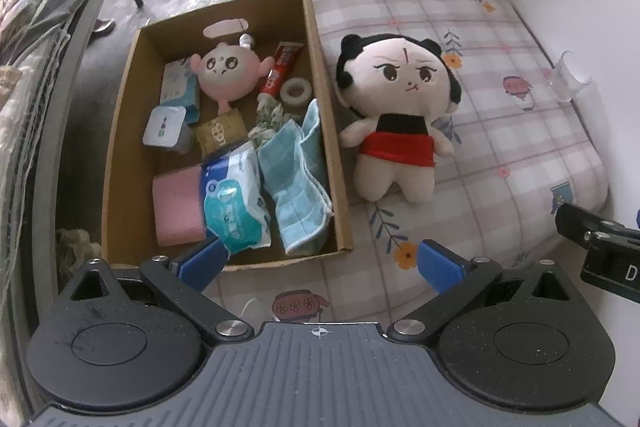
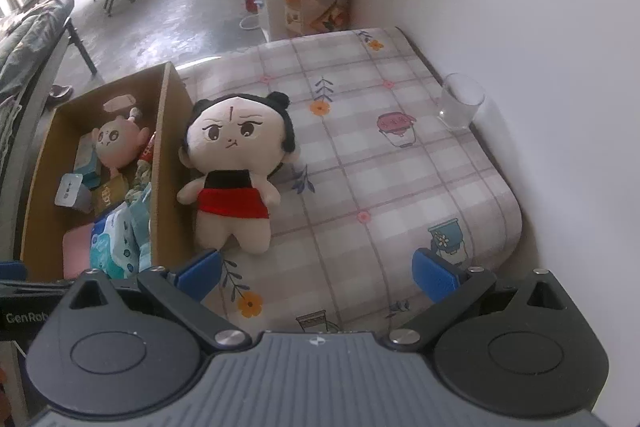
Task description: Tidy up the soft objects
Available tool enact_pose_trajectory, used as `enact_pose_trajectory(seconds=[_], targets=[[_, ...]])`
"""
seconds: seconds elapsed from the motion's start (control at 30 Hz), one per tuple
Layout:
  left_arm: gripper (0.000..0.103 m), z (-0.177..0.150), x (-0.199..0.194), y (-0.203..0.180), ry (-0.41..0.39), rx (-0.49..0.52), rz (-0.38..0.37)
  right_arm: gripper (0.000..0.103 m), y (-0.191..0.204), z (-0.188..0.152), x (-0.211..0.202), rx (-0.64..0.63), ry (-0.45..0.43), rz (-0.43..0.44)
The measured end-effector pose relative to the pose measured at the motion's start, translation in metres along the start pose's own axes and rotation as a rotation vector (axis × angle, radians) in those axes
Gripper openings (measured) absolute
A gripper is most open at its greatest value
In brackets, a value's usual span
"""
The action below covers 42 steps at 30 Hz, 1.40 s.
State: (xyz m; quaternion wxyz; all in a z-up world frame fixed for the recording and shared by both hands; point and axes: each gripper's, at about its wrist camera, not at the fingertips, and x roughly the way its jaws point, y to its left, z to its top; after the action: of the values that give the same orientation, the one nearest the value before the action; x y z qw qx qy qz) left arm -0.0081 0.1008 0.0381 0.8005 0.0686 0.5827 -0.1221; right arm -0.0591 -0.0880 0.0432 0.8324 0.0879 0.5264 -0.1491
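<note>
The left wrist camera looks steeply down and forward over its own spread blue fingers (image 1: 208, 261), held close above the near end of a cardboard box (image 1: 328, 131) that fills the frame's centre left, with a plush doll (image 1: 396, 115) at centre right. The right wrist camera, set a little farther right and slightly farther back, faces the same way over a plaid cloth (image 2: 400, 167); there the box (image 2: 170, 163) sits at lower left. Both views share the doll (image 2: 236, 163), the box, the cloth (image 1: 520, 131), a clear cup (image 2: 460, 103) by the wall and the grey floor in the upper left.
</note>
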Motion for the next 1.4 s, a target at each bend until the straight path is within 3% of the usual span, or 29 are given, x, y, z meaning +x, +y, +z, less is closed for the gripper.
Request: enact_pose_trajectory(seconds=[0.4,1.4], targets=[[0.103,0.000,0.004,-0.002,-0.004,0.018,-0.002,0.103,0.000,-0.002,0.004,0.031,0.014,-0.004],[0.103,-0.018,0.010,0.021,0.045,-0.134,0.033,0.103,0.017,0.000,0.010,-0.007,0.026,0.005]])
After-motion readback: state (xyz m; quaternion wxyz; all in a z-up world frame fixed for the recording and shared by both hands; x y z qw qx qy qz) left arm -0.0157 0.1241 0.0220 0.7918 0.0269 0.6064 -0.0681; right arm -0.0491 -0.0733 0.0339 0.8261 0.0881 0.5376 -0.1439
